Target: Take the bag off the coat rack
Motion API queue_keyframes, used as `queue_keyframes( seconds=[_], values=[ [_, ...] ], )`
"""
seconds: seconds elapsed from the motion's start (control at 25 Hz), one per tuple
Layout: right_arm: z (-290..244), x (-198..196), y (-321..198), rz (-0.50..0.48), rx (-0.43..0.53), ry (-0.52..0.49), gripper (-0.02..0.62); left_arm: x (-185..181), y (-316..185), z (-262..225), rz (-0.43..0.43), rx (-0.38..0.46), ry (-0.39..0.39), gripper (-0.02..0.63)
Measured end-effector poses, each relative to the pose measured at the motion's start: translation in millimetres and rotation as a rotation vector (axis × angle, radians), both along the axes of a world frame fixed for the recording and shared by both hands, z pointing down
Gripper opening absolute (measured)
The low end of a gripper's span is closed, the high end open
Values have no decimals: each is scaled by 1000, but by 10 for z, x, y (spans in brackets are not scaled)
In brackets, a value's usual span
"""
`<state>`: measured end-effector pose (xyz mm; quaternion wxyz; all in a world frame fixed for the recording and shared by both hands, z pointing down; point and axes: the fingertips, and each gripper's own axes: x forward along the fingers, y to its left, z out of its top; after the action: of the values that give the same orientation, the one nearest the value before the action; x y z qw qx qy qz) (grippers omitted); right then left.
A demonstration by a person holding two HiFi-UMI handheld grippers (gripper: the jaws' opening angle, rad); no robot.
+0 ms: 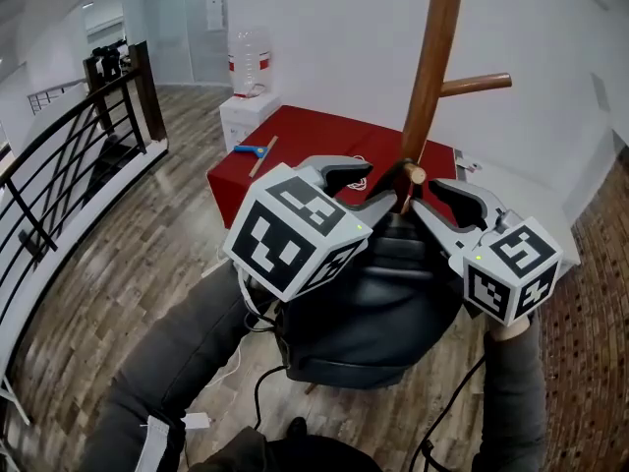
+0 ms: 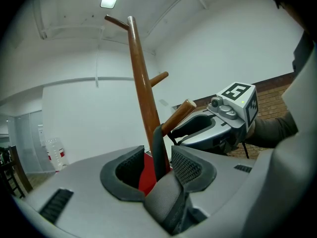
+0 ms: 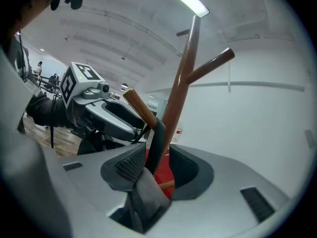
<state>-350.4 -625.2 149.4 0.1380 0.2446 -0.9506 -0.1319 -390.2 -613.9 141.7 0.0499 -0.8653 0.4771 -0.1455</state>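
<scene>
black bag one, wooden rack one; left tool, right tool open.

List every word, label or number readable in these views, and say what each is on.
No text reads clearly in any view.
Bottle: red label, too blurred to read.
Wall sheet: too small to read.
Cubes: black-and-white marker squares only, no letters or numbers.

We see our left hand-held gripper with jaws apart around the bag strap, which hangs from a peg right of the coat rack pole.
</scene>
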Motion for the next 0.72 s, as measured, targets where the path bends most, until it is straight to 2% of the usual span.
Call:
queue_keyframes(
  seconds=[0.28,0.36,0.44,0.72],
  values=[
    [-19,-17,-8,16,5,9,132,21,-99,12,-4,-1,-26,160],
    [20,-71,-30,18,19,20,89,-9,-145,46,6,-1,-26,122],
    [51,-111,-78,26,27,26,72,-23,-201,77,17,0,-31,85],
    [-22,-36,-24,39,25,2,44,54,-160,17,56,-13,-29,46]
  ],
)
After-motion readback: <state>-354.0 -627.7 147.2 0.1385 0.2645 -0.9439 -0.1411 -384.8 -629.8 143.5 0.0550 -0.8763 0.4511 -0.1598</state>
